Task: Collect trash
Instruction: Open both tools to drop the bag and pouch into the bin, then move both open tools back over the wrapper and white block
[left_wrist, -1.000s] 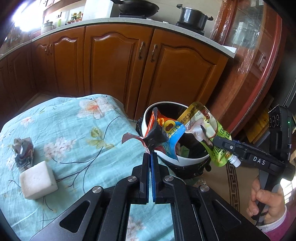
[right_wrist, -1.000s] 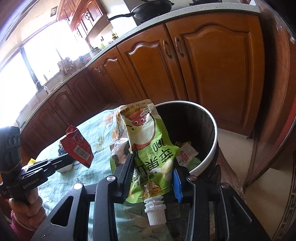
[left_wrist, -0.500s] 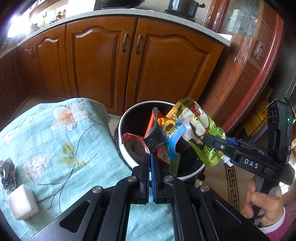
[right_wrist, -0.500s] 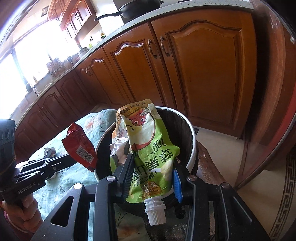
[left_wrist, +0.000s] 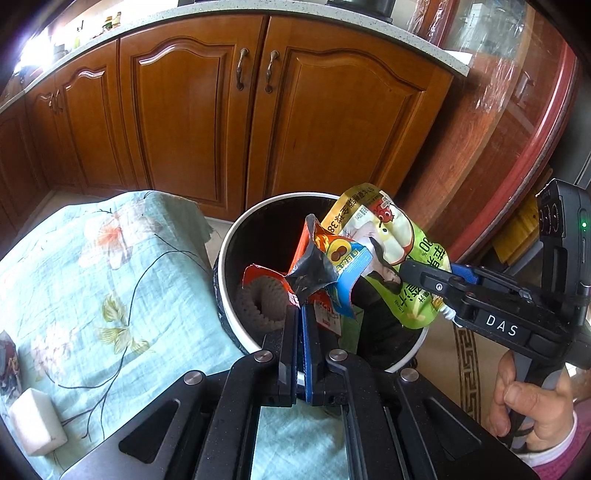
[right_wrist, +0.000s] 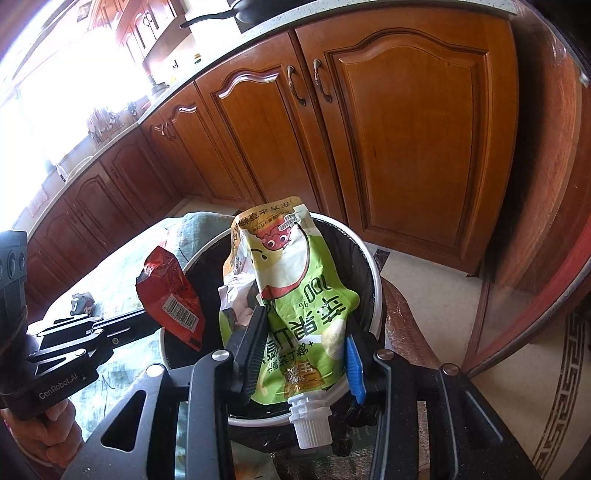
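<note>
Green juice pouch (right_wrist: 295, 314) clamped by its sides between the right gripper (right_wrist: 301, 354) jaws, white spout (right_wrist: 309, 421) pointing back at the camera — held over the open mouth of the white-rimmed trash bin (left_wrist: 236, 236). Crumpled red snack wrapper (left_wrist: 317, 269) pinched tight in the shut left gripper (left_wrist: 301, 314), also above the bin, just beside the pouch. Foam netting (left_wrist: 258, 304) already lying inside. On the floral tablecloth (left_wrist: 92, 277), well apart from the bin — a white block (left_wrist: 37, 424) and a crumpled scrap (right_wrist: 83, 300). Wooden cabinets (left_wrist: 221, 122) behind.
</note>
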